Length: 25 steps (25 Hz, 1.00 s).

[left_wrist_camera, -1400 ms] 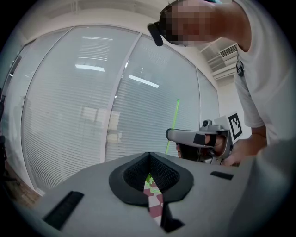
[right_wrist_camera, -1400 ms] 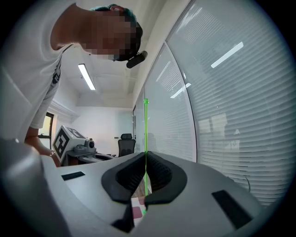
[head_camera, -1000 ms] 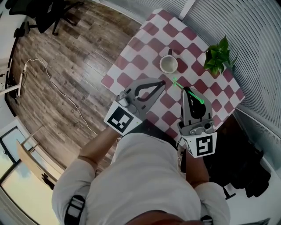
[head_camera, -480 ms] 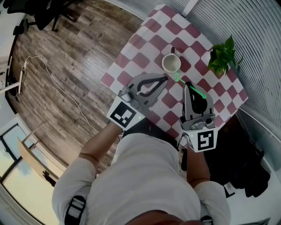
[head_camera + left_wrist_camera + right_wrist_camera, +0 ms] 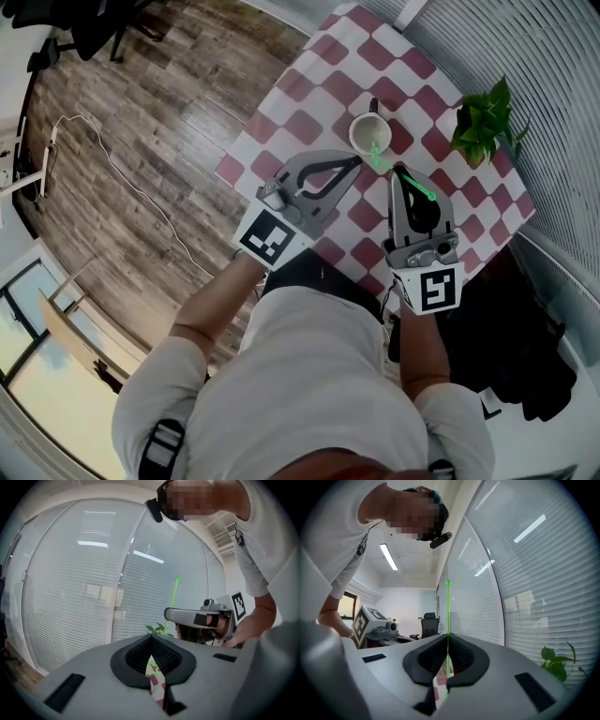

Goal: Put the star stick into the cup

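A white cup stands on the red-and-white checked table. My right gripper is shut on the thin green star stick, whose star end hangs at the cup's near rim. In the right gripper view the stick runs straight up between the closed jaws. My left gripper is shut with nothing in it, just left of the stick and near the cup. In the left gripper view its jaws meet, and the stick rises above the right gripper.
A potted plant stands at the table's right edge, beyond the cup. Window blinds run along the far side. A cable lies on the wooden floor at the left, and dark bags lie at the lower right.
Both grippers have moved towards the cup and lower. The stick's star end has come from short of the cup to its near rim. Both pairs of jaws stay closed.
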{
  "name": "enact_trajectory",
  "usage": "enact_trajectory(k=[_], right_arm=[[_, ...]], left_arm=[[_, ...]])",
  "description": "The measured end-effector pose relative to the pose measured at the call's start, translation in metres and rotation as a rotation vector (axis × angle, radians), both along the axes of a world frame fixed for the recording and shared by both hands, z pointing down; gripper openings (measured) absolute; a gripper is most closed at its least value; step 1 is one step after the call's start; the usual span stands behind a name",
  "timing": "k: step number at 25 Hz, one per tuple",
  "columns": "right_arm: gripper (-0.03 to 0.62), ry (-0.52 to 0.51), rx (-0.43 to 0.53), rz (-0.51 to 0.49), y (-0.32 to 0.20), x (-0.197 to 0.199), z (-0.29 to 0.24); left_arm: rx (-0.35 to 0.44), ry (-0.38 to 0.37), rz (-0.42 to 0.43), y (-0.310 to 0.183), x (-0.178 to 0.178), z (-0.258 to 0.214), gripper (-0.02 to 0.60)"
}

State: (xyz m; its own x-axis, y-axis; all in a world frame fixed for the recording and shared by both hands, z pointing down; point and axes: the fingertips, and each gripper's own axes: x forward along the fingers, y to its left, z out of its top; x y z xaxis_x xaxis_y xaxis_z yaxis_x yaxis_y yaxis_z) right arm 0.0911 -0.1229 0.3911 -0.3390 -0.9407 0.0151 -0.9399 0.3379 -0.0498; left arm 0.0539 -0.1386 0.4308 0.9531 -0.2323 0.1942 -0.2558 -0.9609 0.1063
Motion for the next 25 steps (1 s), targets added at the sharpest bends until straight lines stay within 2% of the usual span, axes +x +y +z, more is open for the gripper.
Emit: enact_trajectory(k=[25], right_arm=[[0.034, -0.023, -0.021, -0.012, -0.017, 0.01, 0.063]], left_arm=[[-0.033, -0.022, -0.049, -0.02, 0.006, 0.056, 0.032]])
